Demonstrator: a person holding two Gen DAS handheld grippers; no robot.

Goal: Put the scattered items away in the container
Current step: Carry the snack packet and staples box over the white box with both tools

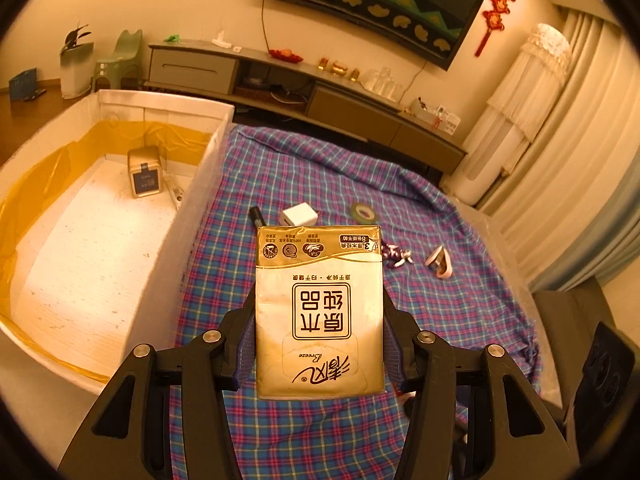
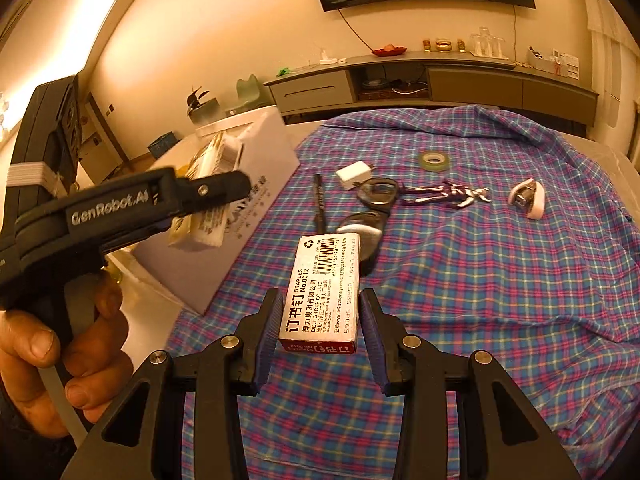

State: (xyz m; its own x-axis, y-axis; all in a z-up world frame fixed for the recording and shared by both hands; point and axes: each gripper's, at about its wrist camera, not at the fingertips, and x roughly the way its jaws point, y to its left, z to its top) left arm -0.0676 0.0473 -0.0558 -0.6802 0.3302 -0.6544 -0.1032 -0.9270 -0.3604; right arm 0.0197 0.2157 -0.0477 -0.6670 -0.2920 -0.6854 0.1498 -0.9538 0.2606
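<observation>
Gold-and-cream tissue pack (image 1: pixel 319 312), red-edged white staple box (image 2: pixel 322 294), blue-pink plaid cloth (image 2: pixel 480 280), a possibly green tape roll (image 2: pixel 434 160).

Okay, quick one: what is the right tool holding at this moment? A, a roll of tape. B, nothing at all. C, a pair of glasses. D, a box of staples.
D: the right tool grips a box of staples between its pads, while the tape roll and glasses lie on the plaid cloth.

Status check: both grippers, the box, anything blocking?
Left gripper shut on gold tissue pack. Right gripper shut on white staple box. White foam container unobstructed.
</observation>
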